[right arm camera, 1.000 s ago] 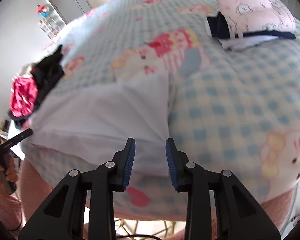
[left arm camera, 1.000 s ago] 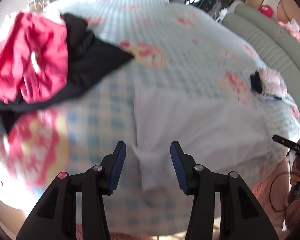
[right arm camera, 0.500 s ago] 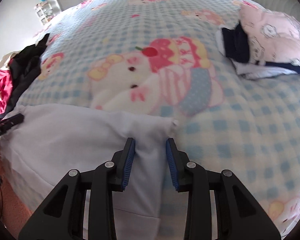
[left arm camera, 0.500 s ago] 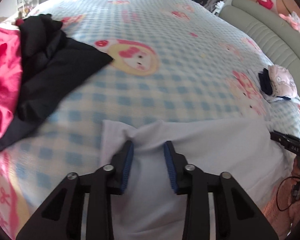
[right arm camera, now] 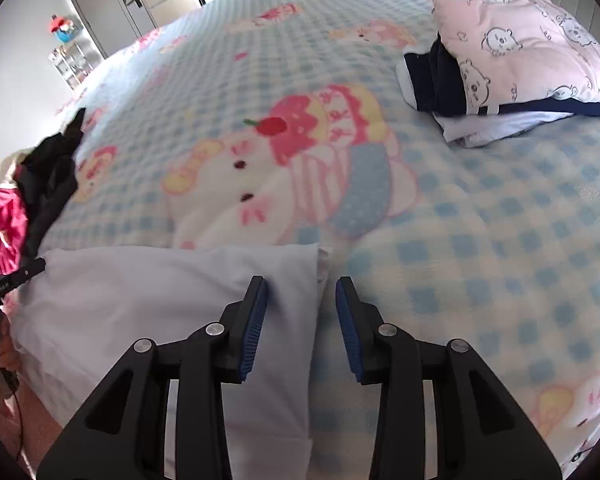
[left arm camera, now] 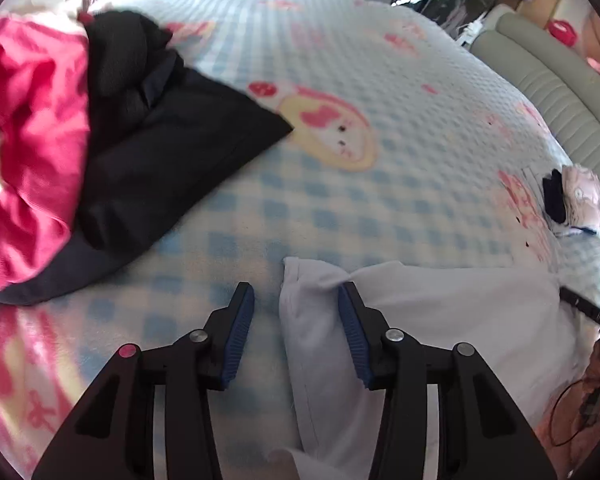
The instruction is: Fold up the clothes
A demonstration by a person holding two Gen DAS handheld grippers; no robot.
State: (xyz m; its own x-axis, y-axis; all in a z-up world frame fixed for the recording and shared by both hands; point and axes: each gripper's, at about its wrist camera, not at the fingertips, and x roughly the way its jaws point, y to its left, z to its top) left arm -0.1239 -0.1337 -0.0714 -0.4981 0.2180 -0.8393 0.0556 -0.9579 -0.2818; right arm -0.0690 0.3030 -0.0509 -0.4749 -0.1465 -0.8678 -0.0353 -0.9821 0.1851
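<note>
A pale lavender garment (left arm camera: 440, 320) (right arm camera: 140, 312) lies folded along the near edge of the bed. My left gripper (left arm camera: 296, 300) stands open over its left corner, with the bunched cloth lying loose between the blue pads. My right gripper (right arm camera: 302, 288) is open too, straddling the garment's right edge. Neither pair of fingers pinches the fabric.
A heap of black (left arm camera: 160, 152) and pink (left arm camera: 28, 152) clothes lies at the left of the checked cartoon blanket (right arm camera: 480, 240). A folded stack of pink, navy and white clothes (right arm camera: 512, 68) sits far right. A grey padded headboard (left arm camera: 548, 80) curves behind.
Both grippers carried the garment's far edge toward the near edge, folding it over, then opened and let the cloth go.
</note>
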